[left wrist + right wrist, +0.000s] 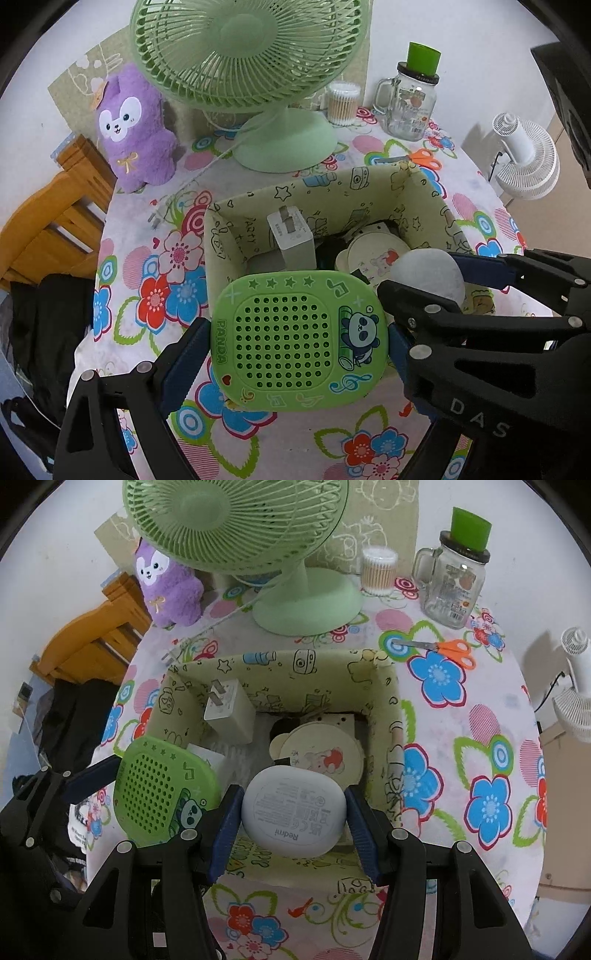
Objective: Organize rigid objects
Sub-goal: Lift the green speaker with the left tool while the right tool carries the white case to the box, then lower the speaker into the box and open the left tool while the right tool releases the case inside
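My left gripper (299,350) is shut on a green panda speaker (299,339) and holds it over the near left edge of the patterned storage box (332,188). My right gripper (293,812) is shut on a white Redmi earbud case (293,812) above the box's near wall (288,864). The speaker (159,794) and left gripper show at the left of the right wrist view. The case (428,275) and right gripper show at the right of the left wrist view. Inside the box lie a white charger (229,709) and a round bear-print item (321,757).
On the floral tablecloth (461,738) stand a green fan (306,598), a purple plush (170,587), a cotton swab tub (378,570), a glass mug jar with green lid (454,576) and orange scissors (450,650). A wooden chair (55,221) is left, a white fan (528,158) right.
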Available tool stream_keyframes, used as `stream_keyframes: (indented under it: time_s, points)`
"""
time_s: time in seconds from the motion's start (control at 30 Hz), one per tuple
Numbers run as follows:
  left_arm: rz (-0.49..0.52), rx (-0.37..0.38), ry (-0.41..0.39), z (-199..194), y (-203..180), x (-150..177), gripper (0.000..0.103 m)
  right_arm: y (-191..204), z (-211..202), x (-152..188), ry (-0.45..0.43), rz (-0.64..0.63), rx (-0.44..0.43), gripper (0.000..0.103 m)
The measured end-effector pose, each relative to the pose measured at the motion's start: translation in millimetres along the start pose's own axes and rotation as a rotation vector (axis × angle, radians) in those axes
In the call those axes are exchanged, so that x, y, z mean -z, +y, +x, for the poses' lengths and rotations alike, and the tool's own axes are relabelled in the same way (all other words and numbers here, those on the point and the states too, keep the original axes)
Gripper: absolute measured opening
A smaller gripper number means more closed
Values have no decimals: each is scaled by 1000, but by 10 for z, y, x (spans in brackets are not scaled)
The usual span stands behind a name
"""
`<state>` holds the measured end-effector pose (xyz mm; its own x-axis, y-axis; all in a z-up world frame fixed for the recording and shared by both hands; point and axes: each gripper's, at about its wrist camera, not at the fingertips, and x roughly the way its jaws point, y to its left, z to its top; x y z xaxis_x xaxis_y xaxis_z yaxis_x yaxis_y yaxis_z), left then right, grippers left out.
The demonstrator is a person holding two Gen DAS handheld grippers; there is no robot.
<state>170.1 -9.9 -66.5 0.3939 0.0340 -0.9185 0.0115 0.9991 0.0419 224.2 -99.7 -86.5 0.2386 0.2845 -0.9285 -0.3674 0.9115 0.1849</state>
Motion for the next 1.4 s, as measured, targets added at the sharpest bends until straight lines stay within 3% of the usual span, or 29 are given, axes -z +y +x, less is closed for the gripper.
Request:
stream_keyframes:
  time_s: [0.37,0.57,0.8,1.4]
  points:
    - [-4,-11,13,2,66,30,95,55,52,0,13,5,-18,60]
    - [-13,-1,8,-42,99,34,95,54,5,-1,0,15,-15,69]
    - [7,30,-6,-67,0,-20,95,-33,-186,10,-50,17,35,77]
    - [38,85,6,100,-219,-210,95,-487,-402,139,-102,110,141,81]
